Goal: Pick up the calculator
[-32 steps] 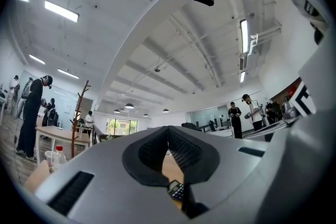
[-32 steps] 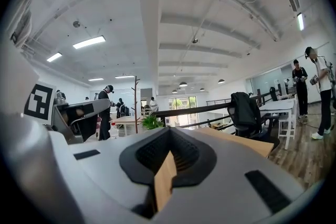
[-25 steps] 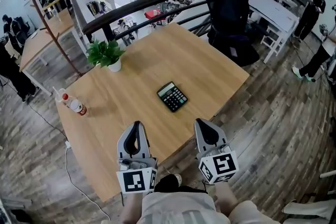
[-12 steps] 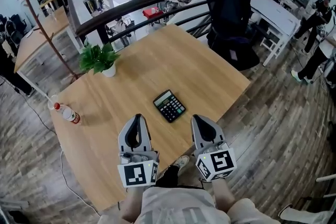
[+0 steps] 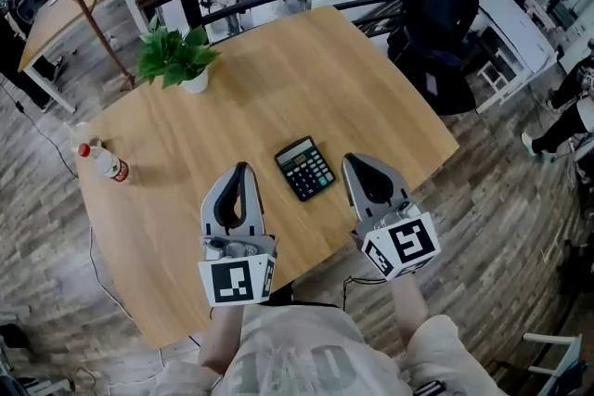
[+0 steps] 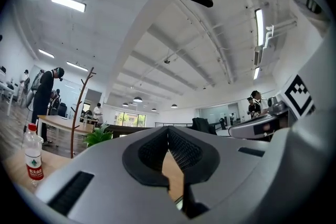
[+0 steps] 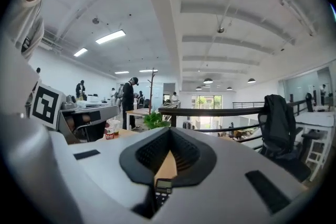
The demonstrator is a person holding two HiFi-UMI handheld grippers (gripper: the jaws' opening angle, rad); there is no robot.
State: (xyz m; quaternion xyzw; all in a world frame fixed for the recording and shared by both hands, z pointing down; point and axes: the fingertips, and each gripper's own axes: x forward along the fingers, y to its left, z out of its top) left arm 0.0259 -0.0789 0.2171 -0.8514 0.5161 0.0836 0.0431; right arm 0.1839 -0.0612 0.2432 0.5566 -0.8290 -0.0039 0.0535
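Head view: calculator (image 5: 304,168) between left tongs (image 5: 242,168) and right tongs (image 5: 350,160), both closed, empty.

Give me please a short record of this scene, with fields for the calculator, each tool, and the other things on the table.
calculator: black, flat on the wooden table, between the two tool tips, touched by neither
left tool: shut, empty, left of the calculator
right tool: shut, empty, right of the calculator
other things: potted plant near the far edge; red-capped bottle upright near the left edge
task state: calculator not yet picked up
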